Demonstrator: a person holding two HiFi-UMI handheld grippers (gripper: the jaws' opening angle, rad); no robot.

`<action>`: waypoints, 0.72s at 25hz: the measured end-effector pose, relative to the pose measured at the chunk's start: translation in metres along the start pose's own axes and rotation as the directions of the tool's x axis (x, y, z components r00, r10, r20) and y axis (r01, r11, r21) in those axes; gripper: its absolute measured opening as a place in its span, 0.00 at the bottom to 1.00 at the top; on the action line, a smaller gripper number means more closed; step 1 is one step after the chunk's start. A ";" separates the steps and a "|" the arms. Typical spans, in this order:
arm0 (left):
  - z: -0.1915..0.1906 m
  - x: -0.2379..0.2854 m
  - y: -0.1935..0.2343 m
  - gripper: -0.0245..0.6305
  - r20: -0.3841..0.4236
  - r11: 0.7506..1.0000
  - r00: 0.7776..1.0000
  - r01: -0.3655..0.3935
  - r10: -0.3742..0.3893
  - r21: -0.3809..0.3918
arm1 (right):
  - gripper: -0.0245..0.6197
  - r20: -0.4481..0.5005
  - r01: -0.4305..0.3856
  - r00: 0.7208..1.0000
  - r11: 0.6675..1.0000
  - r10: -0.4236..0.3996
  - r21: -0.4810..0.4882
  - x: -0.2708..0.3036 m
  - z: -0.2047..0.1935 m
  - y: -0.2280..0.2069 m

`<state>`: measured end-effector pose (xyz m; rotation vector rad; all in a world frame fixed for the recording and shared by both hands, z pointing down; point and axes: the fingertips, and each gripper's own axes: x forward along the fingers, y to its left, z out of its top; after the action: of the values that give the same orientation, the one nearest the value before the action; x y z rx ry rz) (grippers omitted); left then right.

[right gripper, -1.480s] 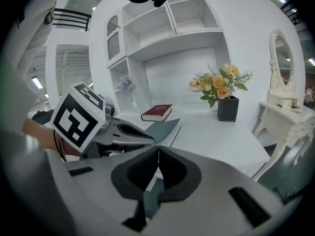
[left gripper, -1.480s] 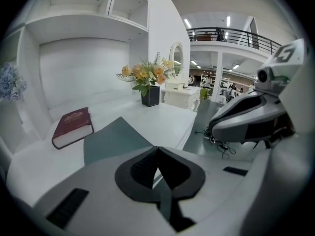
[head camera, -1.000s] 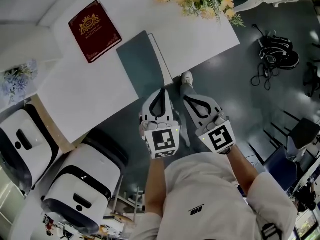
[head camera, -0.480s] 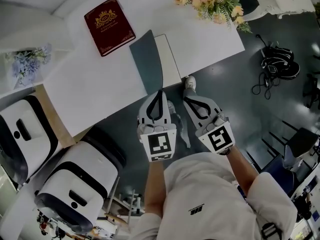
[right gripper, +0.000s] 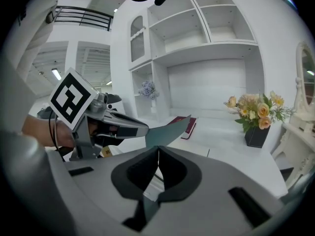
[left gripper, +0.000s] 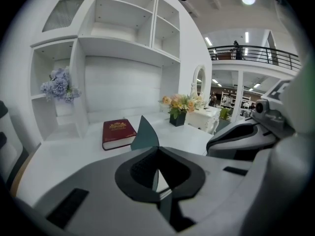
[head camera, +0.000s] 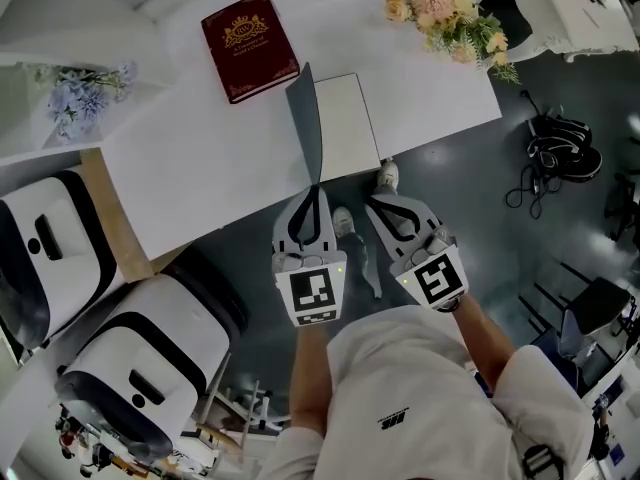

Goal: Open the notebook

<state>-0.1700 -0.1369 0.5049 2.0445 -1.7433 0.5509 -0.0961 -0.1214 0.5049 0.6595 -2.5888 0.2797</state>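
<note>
1. Just right of the red book (head camera: 250,46), nearer the person, the notebook (head camera: 345,128) lies on the table (head camera: 200,148), its grey cover (head camera: 305,118) standing upright.
2. The left gripper (head camera: 314,190) pinches the cover's edge; the right gripper (head camera: 372,200) is pressed together, empty.
3. The thin pinch could slip, and the cover would flop shut.
</note>
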 end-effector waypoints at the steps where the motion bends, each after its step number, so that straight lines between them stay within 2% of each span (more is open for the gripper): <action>1: -0.001 -0.002 0.005 0.04 0.002 1.000 1.000 -0.010 0.010 -0.009 | 0.03 -0.001 -0.006 1.000 1.000 0.006 -0.004 0.002 0.001 0.002; 8: -0.011 -0.017 0.037 0.04 0.001 0.994 0.996 -0.085 0.085 -0.073 | 0.03 -0.003 -0.043 0.999 0.999 0.043 -0.018 0.013 0.007 0.016; 18: -0.034 -0.028 0.073 0.04 -0.031 0.979 0.985 -0.171 0.169 -0.114 | 0.03 -0.025 -0.093 0.995 0.995 0.092 -0.041 0.030 0.007 0.030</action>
<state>-0.2472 -0.1057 0.5217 1.8164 -1.9030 0.5071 -0.1372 -0.1094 0.5107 0.5195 -2.6001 0.2602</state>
